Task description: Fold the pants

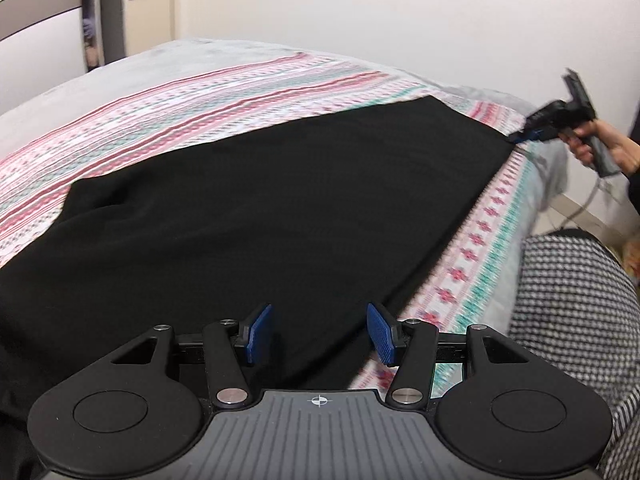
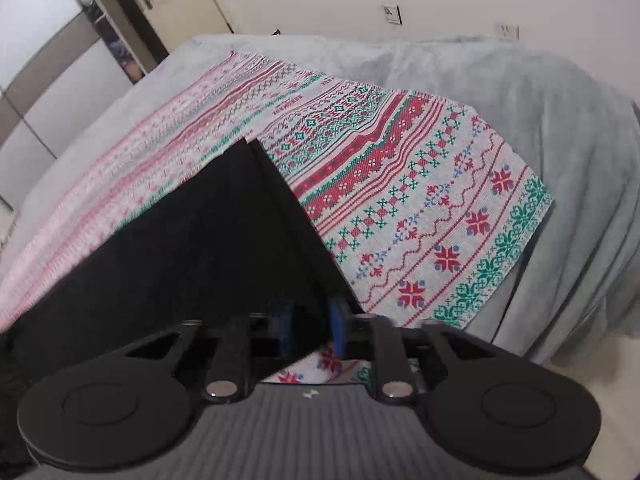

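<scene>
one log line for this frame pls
left tool: open, over black pants | right tool: shut on pants corner | pants flat on patterned cloth

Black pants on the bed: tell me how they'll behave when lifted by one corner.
The black pants will probably hang limp: soft ripples show near their far left end. They look thin and lie flat, so likely light. The right gripper pinches one corner, so the rest should trail and may drag the patterned cloth.

Home bedroom: bed point(image 2: 520, 92), wardrobe point(image 2: 48, 64).
</scene>
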### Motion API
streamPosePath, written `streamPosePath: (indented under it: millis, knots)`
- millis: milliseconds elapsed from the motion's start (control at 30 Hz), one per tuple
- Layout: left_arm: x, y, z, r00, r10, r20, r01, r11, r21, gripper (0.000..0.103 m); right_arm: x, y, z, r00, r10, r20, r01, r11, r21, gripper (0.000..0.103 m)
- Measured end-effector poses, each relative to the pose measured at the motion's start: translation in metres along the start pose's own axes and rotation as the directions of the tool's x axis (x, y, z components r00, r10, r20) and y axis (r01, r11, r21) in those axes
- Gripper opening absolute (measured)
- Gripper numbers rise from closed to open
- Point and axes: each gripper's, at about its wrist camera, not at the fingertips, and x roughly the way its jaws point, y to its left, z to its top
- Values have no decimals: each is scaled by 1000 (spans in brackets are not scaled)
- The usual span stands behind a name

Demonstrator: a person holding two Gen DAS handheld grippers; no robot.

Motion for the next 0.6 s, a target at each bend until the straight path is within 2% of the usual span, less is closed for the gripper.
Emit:
streamPosePath:
  millis: [100, 233, 333, 367, 433, 467, 500, 600]
  knots:
    - [2, -11, -2, 1000, -1, -9, 2, 998, 59, 52, -4, -1, -1, 1000, 6, 9, -6, 1000, -13, 12]
    - [9, -19, -1, 997, 78, -22, -75, 991, 109, 49, -9, -1, 1, 1000, 8, 23, -8, 1000, -7, 12]
    - [16, -23, -3, 992, 117, -45, -108, 981, 162, 42, -12, 0, 2, 999, 9, 32, -9, 1000, -8, 12]
    - [17, -25, -3, 991, 120, -52, -109, 977, 183, 37, -13, 0, 3, 999, 11, 33, -11, 1000, -10, 12]
    - [18, -27, -5, 991, 123, -58, -108, 972, 210, 19, -13, 1, 3, 999, 10, 34, -10, 1000, -13, 11]
    - [18, -27, -5, 990, 131, -61, -115, 971, 210, 4, -13, 1, 3, 999, 7, 34, -7, 1000, -14, 11]
    - [18, -27, -4, 987, 151, -60, -136, 970, 200, 1, -13, 1, 3, 999, 5, 34, -4, 1000, -14, 11]
    - [9, -28, -2, 990, 142, -20, -136, 977, 165, 0, -12, 0, 4, 999, -4, 40, 4, 1000, -3, 10]
